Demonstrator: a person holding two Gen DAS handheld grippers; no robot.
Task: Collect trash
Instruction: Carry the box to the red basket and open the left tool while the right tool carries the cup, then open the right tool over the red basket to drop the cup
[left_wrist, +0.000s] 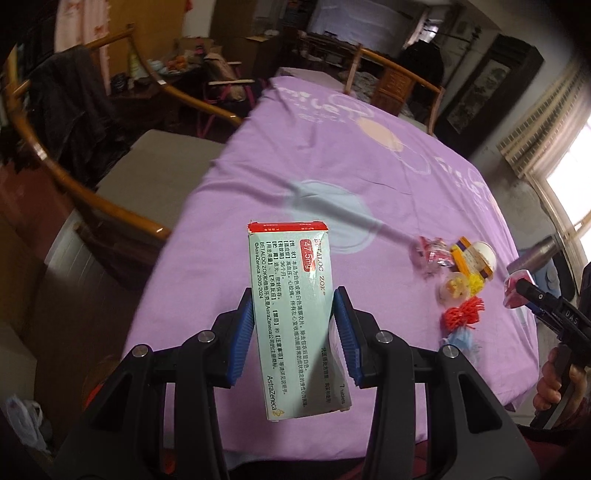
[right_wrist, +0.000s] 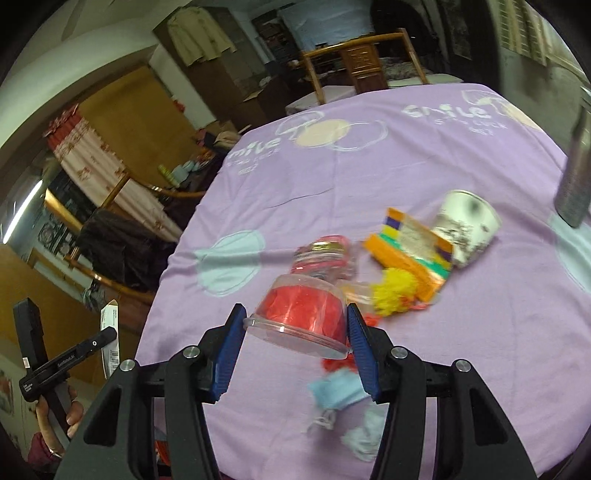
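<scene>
Left tongs (left_wrist: 291, 336) grip medicine box (left_wrist: 291, 314); right tongs (right_wrist: 295, 345) clamp red-filled tub (right_wrist: 301, 314). Pickup step; next needs a bin, unseen.

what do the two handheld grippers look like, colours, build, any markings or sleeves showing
Both the left gripper and the right gripper are matte black plastic with angular linkage arms, round silver pivot bolts, and blue ribbed pads on the fingers. Small white lettering runs along each body. A dark red sleeve shows at the left wrist. No cables are visible.

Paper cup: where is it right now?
In the right wrist view the paper cup lies tipped on the purple tablecloth, right of centre, against the orange box.
</scene>
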